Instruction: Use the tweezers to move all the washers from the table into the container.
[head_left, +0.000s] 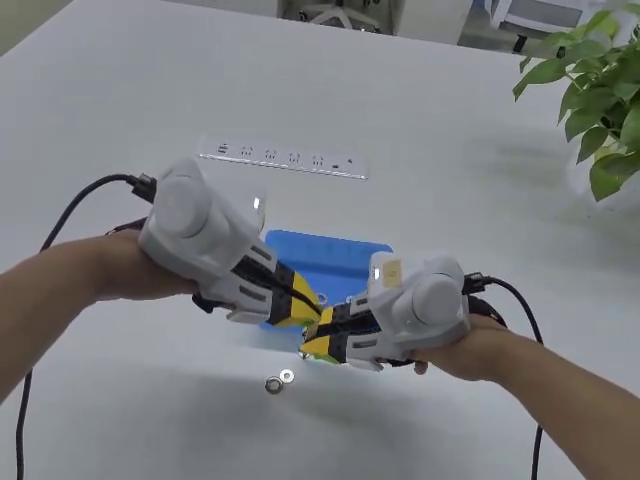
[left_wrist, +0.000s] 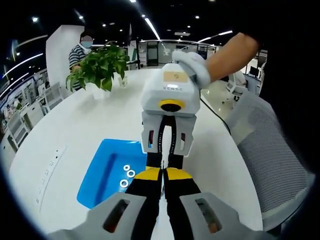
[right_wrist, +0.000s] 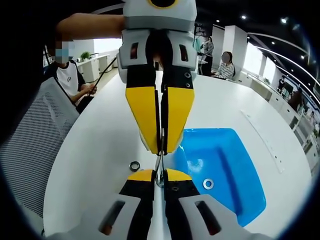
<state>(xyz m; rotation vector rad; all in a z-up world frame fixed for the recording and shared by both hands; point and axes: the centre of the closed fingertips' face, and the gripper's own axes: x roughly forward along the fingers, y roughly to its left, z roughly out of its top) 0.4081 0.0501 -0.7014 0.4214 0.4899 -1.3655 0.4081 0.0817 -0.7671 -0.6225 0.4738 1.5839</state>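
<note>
My two grippers meet tip to tip over the table's near side, at the front edge of the blue container (head_left: 335, 255). The left gripper (head_left: 303, 316) comes in from the left and the right gripper (head_left: 320, 342) from the right. Thin metal tweezers (right_wrist: 159, 162) run between them, and both pairs of jaws look shut on them. In the right gripper view the left gripper (right_wrist: 161, 145) hangs just above my right gripper (right_wrist: 159, 176). Two washers (head_left: 280, 381) lie on the table just in front of the tips. Three washers (left_wrist: 128, 175) lie inside the container (left_wrist: 102, 172).
A white power strip (head_left: 285, 160) lies behind the container. A green plant (head_left: 595, 90) stands at the table's far right. Black cables trail from both grippers. People sit at desks in the background.
</note>
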